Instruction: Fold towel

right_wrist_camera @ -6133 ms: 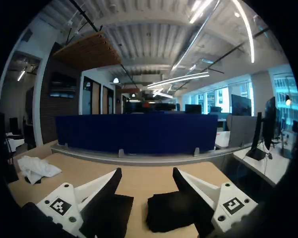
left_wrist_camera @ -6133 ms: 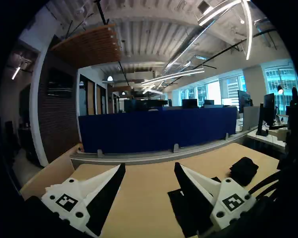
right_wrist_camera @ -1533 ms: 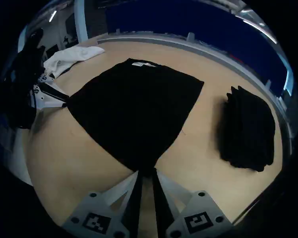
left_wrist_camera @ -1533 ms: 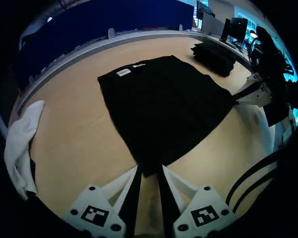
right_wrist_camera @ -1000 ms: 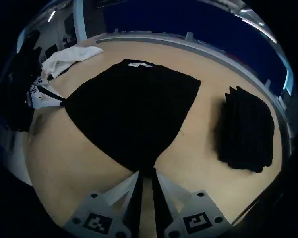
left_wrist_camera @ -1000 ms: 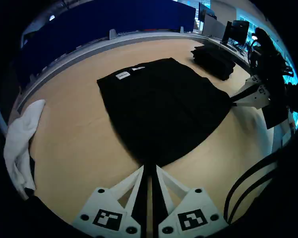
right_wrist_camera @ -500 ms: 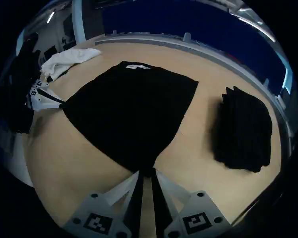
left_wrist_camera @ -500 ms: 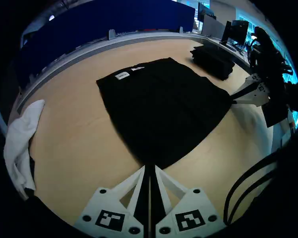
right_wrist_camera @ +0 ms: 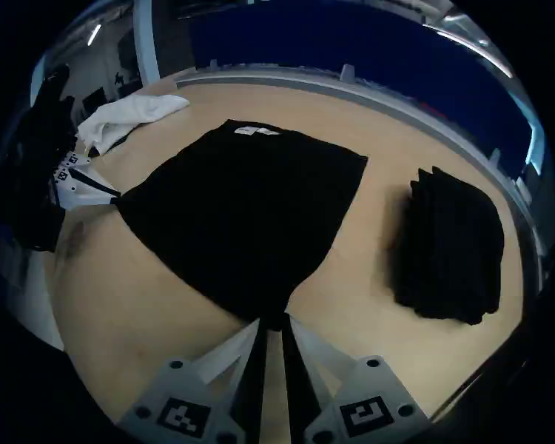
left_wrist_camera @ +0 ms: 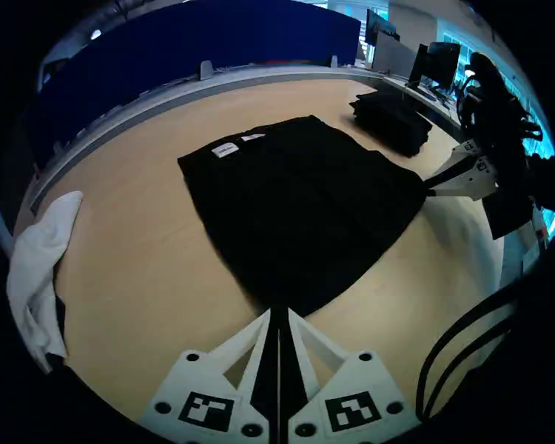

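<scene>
Left gripper view: left tongs clenched on one near corner of black towel; right tongs clenched on the other near corner. Towel flat on desk, running straight ahead of both, tags at far edge. Likely fold: forward, near edge to far. Stack of folded towels apart on right side, white cloth well off left. No obstruction along that line.
</scene>
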Tool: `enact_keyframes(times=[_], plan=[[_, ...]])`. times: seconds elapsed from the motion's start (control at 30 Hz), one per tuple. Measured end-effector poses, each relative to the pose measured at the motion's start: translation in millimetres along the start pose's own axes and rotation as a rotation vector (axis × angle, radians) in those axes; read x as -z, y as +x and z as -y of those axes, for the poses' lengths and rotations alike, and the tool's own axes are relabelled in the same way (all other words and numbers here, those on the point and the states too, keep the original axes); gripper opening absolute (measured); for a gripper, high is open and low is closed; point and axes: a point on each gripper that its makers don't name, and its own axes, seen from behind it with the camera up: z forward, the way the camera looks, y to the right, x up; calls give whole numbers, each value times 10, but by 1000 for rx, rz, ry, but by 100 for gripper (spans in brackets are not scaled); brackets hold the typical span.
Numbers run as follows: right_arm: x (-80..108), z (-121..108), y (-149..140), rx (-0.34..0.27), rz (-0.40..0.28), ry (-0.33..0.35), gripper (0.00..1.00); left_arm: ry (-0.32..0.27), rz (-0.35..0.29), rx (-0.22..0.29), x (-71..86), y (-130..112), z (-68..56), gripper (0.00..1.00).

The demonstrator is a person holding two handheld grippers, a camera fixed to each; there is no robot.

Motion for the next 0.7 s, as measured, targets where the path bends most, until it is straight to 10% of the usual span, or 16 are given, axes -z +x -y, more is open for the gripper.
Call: enact_keyframes(times=[0.7], plan=[[273,-8,247,8,-35,9,13,-2,-40,48,297,234,-4,1]])
